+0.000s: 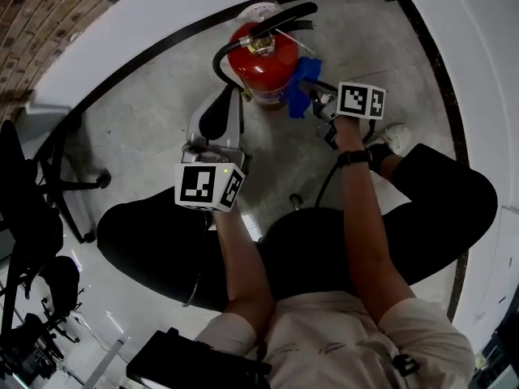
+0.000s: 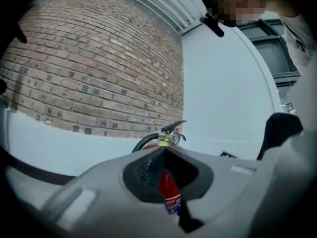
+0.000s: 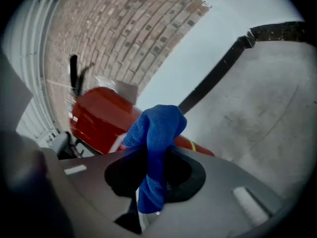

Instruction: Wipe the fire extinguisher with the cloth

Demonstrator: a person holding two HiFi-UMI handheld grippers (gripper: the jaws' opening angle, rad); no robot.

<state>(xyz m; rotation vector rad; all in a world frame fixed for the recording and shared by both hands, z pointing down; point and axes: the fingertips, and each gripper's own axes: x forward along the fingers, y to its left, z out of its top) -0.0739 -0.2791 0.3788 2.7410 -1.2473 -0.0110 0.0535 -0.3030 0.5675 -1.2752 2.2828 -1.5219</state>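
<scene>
Left gripper [image 1: 230,94]: jaws together, empty, tips just short of the fire extinguisher [image 1: 261,65], which stands upright ahead of it on the floor [image 1: 146,128]. Right gripper [image 1: 315,97]: clamped on the blue cloth [image 1: 302,83], pressed against the extinguisher's side just ahead.

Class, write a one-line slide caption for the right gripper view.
Right gripper clamps blue cloth beside the red fire extinguisher.

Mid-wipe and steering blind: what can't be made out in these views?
- Where the cloth meets the fire extinguisher: head view, the cloth itself covers it.
- Extinguisher label: left gripper view, left tool hides all but a blurred sliver.
- Extinguisher base: right gripper view, right tool blocks it.
</scene>
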